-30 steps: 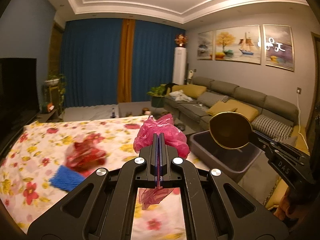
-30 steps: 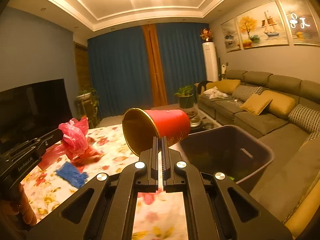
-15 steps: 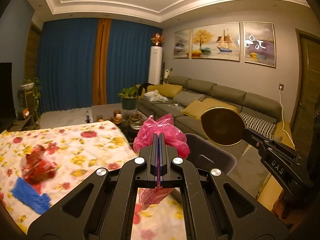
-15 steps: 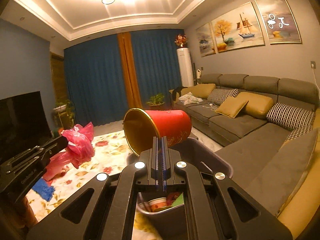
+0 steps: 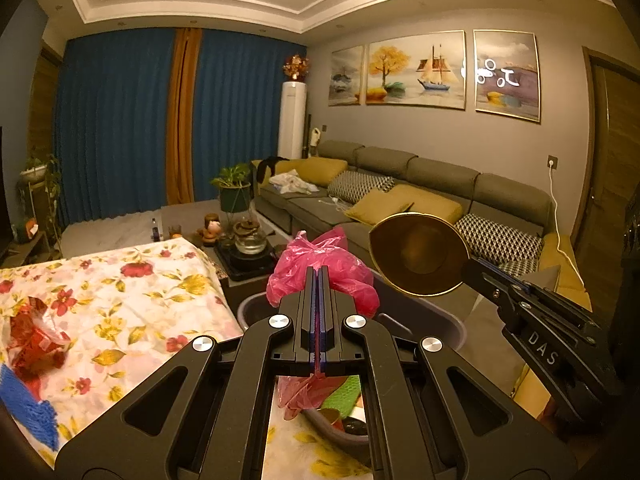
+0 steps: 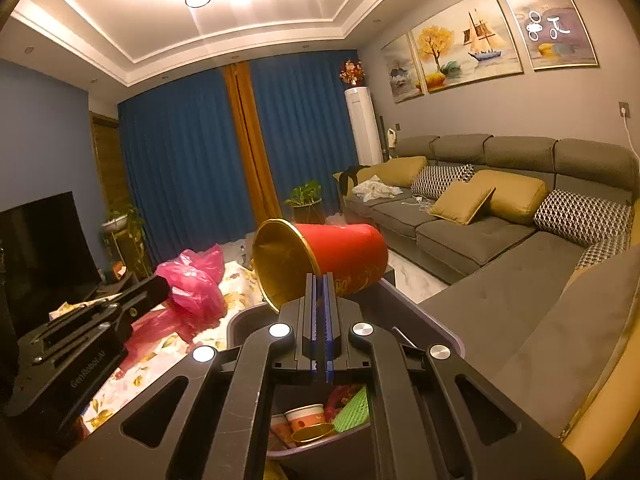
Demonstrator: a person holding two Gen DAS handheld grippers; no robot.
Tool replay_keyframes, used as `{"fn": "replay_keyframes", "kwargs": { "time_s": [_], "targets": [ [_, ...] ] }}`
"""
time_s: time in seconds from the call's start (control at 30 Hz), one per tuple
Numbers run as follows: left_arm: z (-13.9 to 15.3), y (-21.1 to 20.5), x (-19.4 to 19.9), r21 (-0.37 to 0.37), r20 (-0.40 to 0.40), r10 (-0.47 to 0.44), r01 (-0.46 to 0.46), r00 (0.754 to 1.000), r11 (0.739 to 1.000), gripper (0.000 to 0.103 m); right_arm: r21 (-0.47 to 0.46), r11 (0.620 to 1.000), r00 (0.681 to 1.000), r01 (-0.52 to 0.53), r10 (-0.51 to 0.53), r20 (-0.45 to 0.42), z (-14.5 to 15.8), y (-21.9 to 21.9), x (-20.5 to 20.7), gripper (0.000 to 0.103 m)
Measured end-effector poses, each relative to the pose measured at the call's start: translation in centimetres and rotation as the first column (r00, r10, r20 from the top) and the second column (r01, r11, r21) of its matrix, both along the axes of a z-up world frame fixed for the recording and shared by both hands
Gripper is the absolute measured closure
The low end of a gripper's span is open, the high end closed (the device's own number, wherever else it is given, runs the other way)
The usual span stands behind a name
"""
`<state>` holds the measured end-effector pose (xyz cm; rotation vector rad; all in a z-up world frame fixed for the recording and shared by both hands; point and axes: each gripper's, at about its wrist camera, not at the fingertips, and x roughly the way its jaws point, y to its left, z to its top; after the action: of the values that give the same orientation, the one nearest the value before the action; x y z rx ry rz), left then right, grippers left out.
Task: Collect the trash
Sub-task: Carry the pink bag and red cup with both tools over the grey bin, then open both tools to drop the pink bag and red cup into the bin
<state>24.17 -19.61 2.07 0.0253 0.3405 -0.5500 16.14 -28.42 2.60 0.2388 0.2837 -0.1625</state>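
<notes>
Both hands arrive at the grey trash bin (image 6: pixel 432 320) beside the flower-clothed desk (image 5: pixel 132 292): the left hand-held gripper (image 5: pixel 319 280), jaws clamped tight on a crumpled pink plastic bag (image 5: pixel 324 256), and the right hand-held gripper (image 6: pixel 320 292), pinching the gold rim of a red paper cup (image 6: pixel 340 256) tipped on its side. Each tool points slightly downward over the bin's mouth, the left one nearer the desk. A clean drop likely means centring each load above the opening, clear of the rim, before letting go; cups (image 6: pixel 306 420) and wrappers already lie inside. A red wrapper (image 5: pixel 32 340) and a blue cloth (image 5: pixel 24 404) remain on the desk.
</notes>
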Motion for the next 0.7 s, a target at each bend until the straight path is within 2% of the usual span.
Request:
{"fn": "replay_keyframes", "kwargs": {
  "time_s": [0.5,0.57,0.6,0.63,0.67,0.7],
  "targets": [
    [-2.1,-2.3,2.7,0.000,-0.064,-0.035,0.035,0.997,0.999,0.103,0.013,0.999,0.999,-0.032,0.032,0.016,-0.6,-1.1,1.4,0.100],
    [-2.3,-2.5,3.1,-0.002,-0.075,-0.046,0.046,0.996,0.999,0.103,0.023,0.999,0.999,-0.030,0.030,0.019,-0.6,-1.3,1.5,0.097],
    [-2.4,-2.6,3.2,0.000,-0.079,-0.049,0.049,0.996,0.999,0.102,0.026,0.999,0.999,-0.028,0.027,0.019,-0.6,-1.5,1.5,0.088],
    [-2.5,-2.6,3.3,0.007,-0.085,-0.051,0.051,0.995,0.999,0.101,0.027,0.999,1.000,-0.019,0.018,0.020,-0.5,-1.5,1.4,0.074],
    [-2.6,-2.7,3.5,0.014,-0.087,-0.049,0.050,0.995,0.999,0.096,0.030,0.999,1.000,-0.011,0.010,0.028,-0.4,-1.7,1.2,0.068],
    [-2.7,-2.7,3.6,0.023,-0.089,-0.040,0.042,0.995,0.999,0.084,0.033,0.999,0.999,0.000,-0.001,0.034,-0.4,-1.8,1.0,0.058]
  ]
}}
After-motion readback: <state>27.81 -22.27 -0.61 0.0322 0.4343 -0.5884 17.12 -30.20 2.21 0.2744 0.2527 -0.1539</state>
